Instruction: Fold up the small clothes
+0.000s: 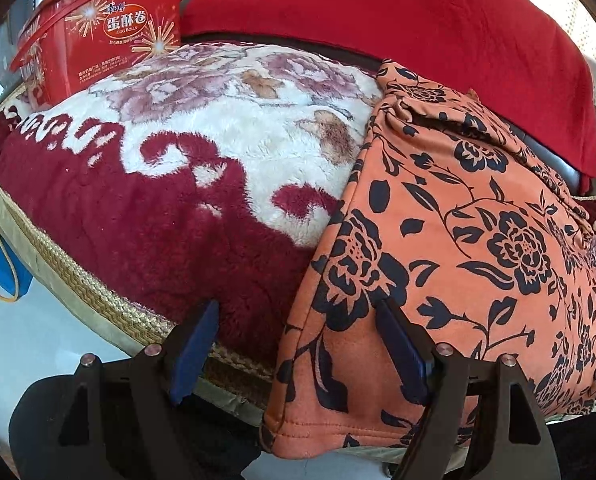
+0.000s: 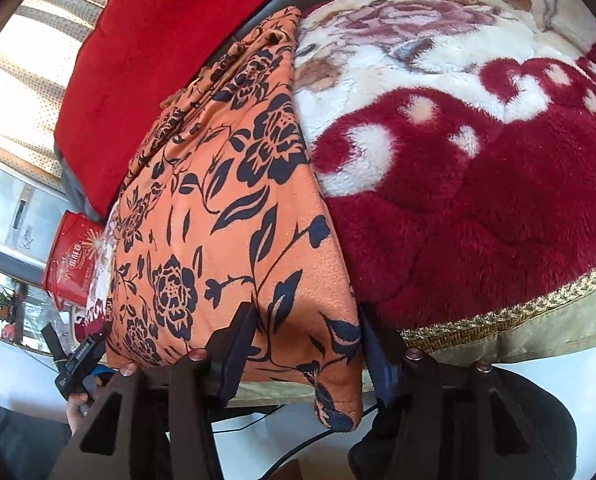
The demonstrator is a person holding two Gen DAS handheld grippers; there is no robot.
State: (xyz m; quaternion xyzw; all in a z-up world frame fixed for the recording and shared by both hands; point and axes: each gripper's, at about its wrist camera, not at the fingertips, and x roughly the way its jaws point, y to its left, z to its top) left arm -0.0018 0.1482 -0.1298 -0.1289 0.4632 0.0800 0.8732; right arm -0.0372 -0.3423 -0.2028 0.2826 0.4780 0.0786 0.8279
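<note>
Orange floral garment (image 1: 449,216) lies on the plush blanket (image 1: 170,208), its near hem overhanging the edge. Left gripper (image 1: 298,344) hangs open at the garment's left near corner, one finger on cloth, one on blanket. Right gripper (image 2: 305,344) straddles the other near corner (pads pressing? cannot tell). Step: taking the hem. Next: pinch both corners, lift, carry far.
</note>
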